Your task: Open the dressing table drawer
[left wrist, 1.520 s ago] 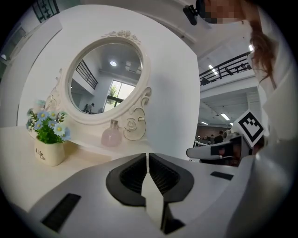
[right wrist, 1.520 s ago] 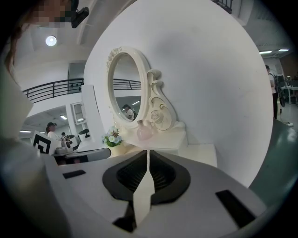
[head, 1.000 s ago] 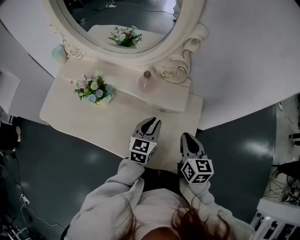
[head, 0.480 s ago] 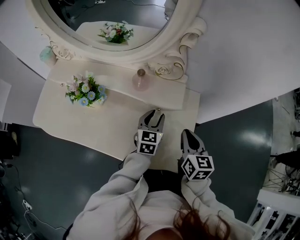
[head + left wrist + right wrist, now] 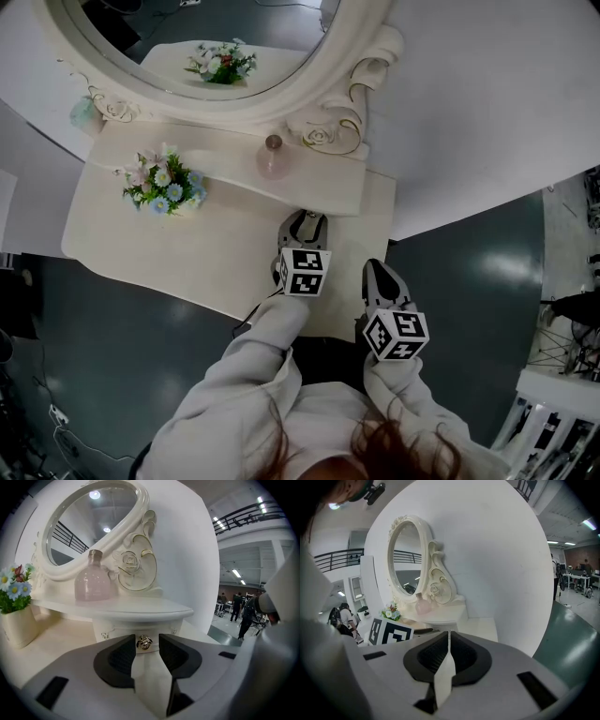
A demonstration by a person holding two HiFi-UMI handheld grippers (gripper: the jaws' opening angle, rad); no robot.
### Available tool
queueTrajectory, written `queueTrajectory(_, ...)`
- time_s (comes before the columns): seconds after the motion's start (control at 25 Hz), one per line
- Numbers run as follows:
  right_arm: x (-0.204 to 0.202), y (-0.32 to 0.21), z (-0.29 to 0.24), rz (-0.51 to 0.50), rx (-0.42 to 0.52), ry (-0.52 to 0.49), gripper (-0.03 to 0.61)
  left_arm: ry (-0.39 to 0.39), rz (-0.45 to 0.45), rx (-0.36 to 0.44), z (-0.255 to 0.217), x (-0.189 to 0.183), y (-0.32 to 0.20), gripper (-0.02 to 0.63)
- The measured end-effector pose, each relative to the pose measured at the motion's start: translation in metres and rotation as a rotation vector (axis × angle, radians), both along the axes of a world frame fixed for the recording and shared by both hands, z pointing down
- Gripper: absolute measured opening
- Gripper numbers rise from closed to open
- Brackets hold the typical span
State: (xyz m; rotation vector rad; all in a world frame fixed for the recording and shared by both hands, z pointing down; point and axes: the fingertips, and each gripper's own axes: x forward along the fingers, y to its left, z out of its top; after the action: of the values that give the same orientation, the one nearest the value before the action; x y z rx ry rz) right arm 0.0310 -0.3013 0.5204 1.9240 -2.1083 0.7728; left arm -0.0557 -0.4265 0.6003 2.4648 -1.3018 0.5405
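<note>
At dressing table (image 5: 216, 246), left tool (image 5: 146, 637) gapes around drawer knob (image 5: 144, 642).

In the head view the mirror (image 5: 206, 47) is cut by the top edge, and the left gripper (image 5: 305, 225) hides the drawer knob (image 5: 144, 642). In the left gripper view the flower pot (image 5: 16, 625) at the tabletop's left end runs off the picture's edge, and the distant people (image 5: 239, 606) are too small to tell

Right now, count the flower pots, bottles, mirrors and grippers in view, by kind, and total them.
flower pot: 1
bottle: 1
mirror: 1
grippers: 2, the left gripper and the right gripper
Total: 5
</note>
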Motion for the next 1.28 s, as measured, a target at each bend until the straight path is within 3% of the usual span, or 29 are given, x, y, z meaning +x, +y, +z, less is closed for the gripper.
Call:
queueTrajectory(0.24,0.001,0.002,0.005,0.009,-0.009,-0.024,0.041,-0.039,-0.04,-0.002,0.003,-0.002,-0.005,0.104)
queueTrajectory(1.28,-0.005,0.012,0.013,-0.025,-0.024,-0.061,0.041,-0.04,-0.031,-0.016,0.003,-0.014,0.02,0.101)
